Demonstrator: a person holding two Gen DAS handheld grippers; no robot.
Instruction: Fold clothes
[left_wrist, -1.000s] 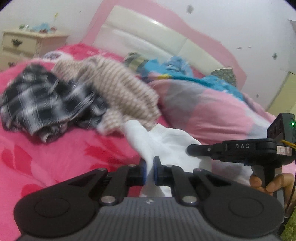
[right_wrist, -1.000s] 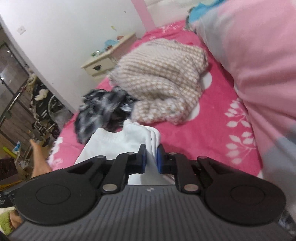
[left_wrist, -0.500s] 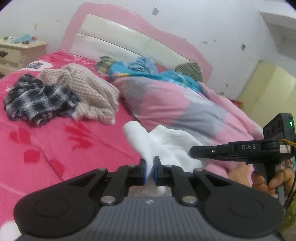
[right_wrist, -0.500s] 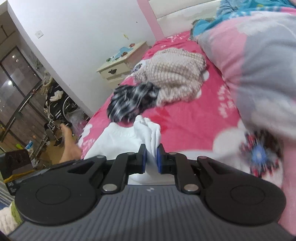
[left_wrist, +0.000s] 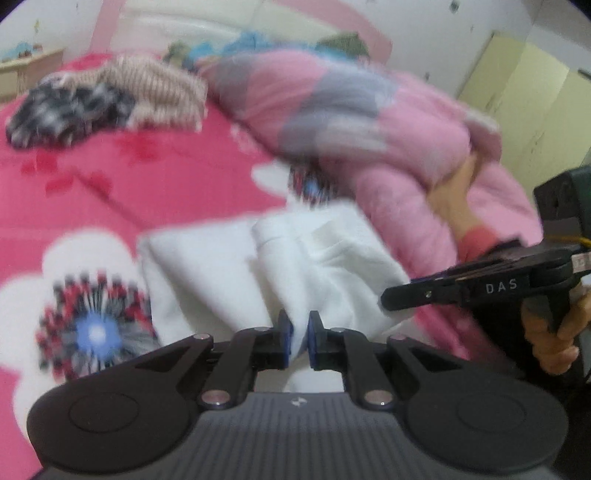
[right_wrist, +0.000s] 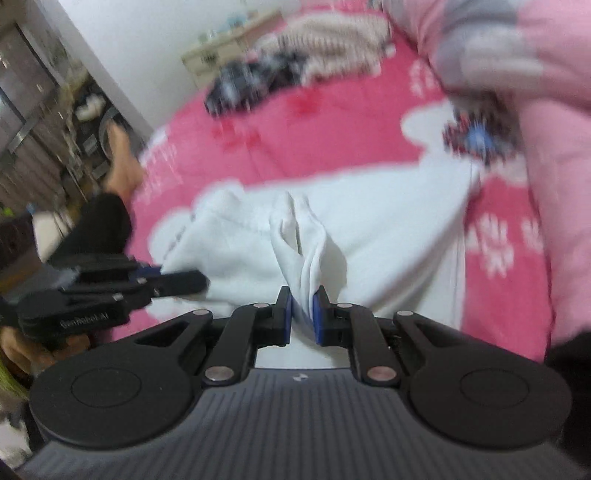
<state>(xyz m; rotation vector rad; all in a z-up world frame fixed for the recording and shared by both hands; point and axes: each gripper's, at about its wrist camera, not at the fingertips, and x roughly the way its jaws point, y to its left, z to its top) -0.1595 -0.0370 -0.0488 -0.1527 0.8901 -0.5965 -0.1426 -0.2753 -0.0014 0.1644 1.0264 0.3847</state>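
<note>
Item: white garment (left_wrist: 303, 266), spread ahead of my two sets of jaws on the pink floral bedsheet (left_wrist: 147, 192), one bunched edge between each pair of pads, I judge so that it can be drawn flat and square before a fold. My left gripper (left_wrist: 297, 341) is easing open with cloth between its pads; my right gripper (right_wrist: 302, 314) is clenched on a gathered ridge of the same cloth. Beyond the jaws: checked shirt (left_wrist: 70, 110), beige knit (left_wrist: 162, 96), well apart; pink quilt (left_wrist: 369, 110) to the right.
</note>
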